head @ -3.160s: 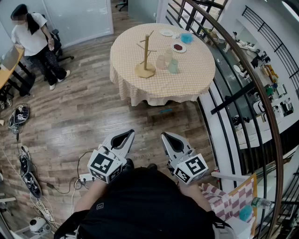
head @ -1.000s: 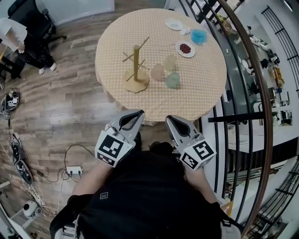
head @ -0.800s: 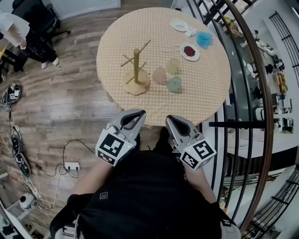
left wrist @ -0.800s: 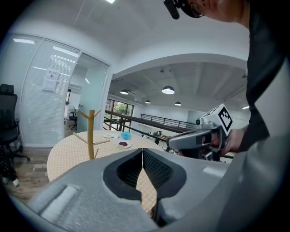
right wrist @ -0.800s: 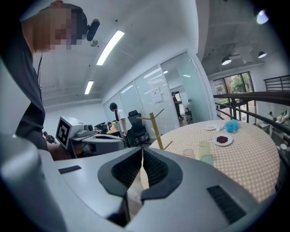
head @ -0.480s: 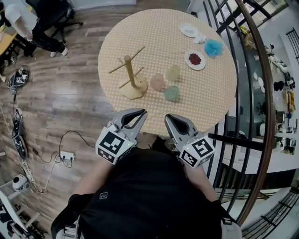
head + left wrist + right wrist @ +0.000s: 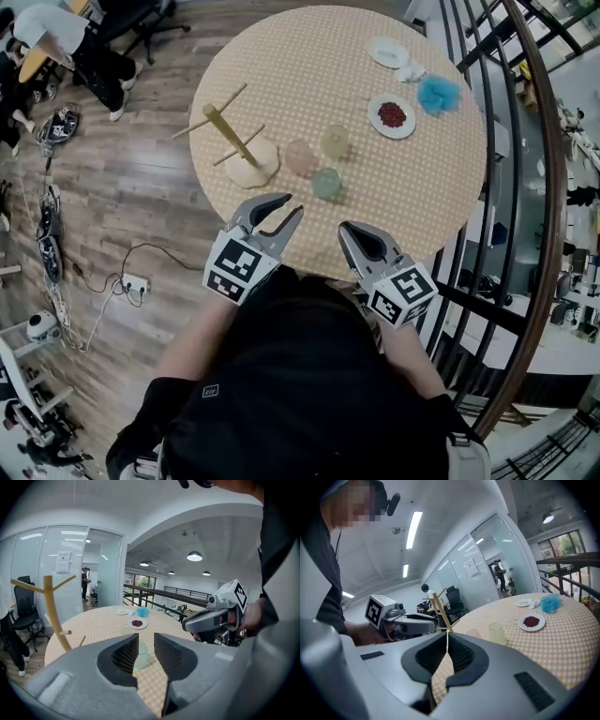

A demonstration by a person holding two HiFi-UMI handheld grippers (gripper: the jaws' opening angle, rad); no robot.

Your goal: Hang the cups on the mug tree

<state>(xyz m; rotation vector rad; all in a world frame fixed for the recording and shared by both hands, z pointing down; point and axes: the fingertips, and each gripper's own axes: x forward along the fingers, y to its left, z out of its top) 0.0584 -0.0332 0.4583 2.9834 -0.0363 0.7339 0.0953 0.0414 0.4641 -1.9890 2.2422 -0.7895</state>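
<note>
Round table (image 7: 441, 216), draped in a tan-and-white small-check cloth that hangs over the rim. Wood-plank floor (image 7: 141, 216) around it.

Mug tree (image 7: 228, 139): pale wood, a straight round post on a flat base with faceted edges and thin dowel pegs angled upward. It stands on the table's left part, and every peg is bare.

Three cups stand clustered just right of the base, near one another. They are the pink cup (image 7: 300, 157), yellow cup (image 7: 335, 142) and green cup (image 7: 326, 183). All are pastel, frosted-looking and cylindrical with open mouths up. Handles cannot be made out.

Further back sit a white round plate (image 7: 391, 115) with a dark red heap and a fluffy blue tuft (image 7: 437, 94).

Left gripper (image 7: 289, 208): grey moulded shell with black ribbed pads. It hangs over the near table edge, and its jaws have just been opening to a narrow gap. Nothing is between them. The green cup shows through the gap, on the cloth beyond and apart from the tips.

Right gripper (image 7: 347, 230): same build, beside the left, also at the near edge. Its pads are pressed together on nothing.
</note>
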